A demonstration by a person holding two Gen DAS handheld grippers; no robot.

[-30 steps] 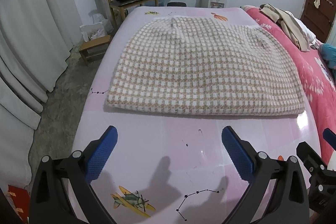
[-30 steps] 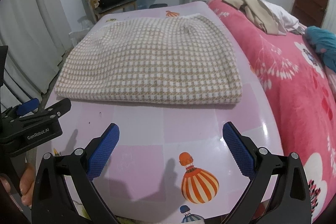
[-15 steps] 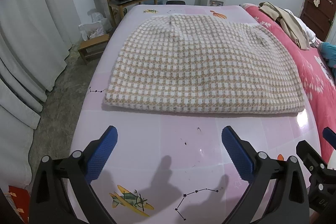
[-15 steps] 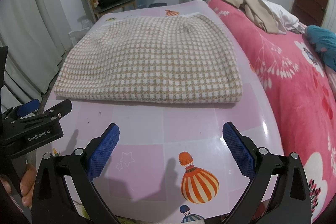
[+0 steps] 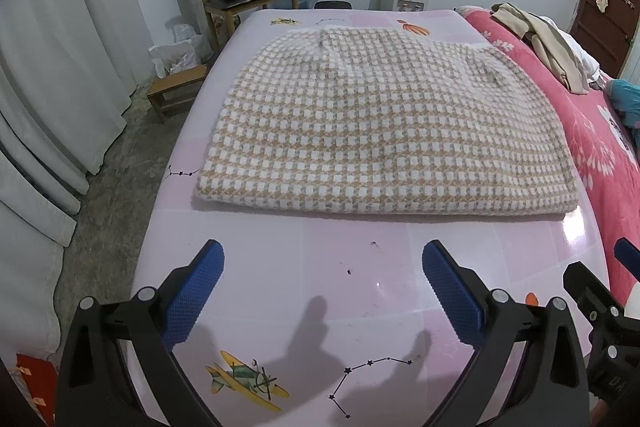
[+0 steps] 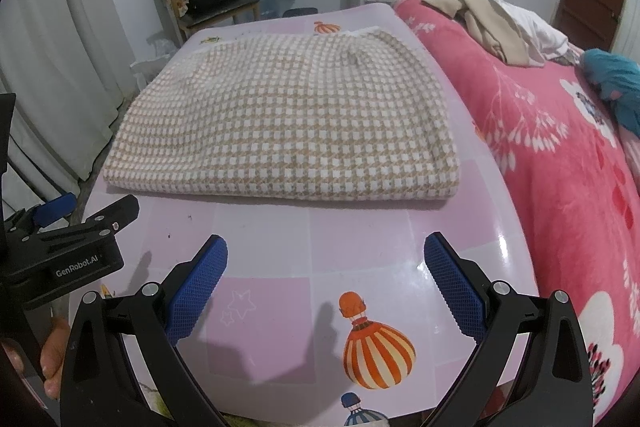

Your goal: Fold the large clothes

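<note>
I see both cameras look forward from low over the near end of the pink table (image 5: 260,267), side by side, and both show the checked cloth (image 6: 288,123).

A beige-and-white checked garment (image 5: 384,123) lies on a pink patchwork-print table (image 5: 280,267) beside a pink floral blanket (image 6: 560,163).

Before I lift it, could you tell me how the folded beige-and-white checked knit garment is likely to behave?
The folded beige-and-white checked knit garment looks thick and soft, so probably floppy: it should sag between grips. Its stacked layers may slide apart on the glossy pink table cover.
</note>
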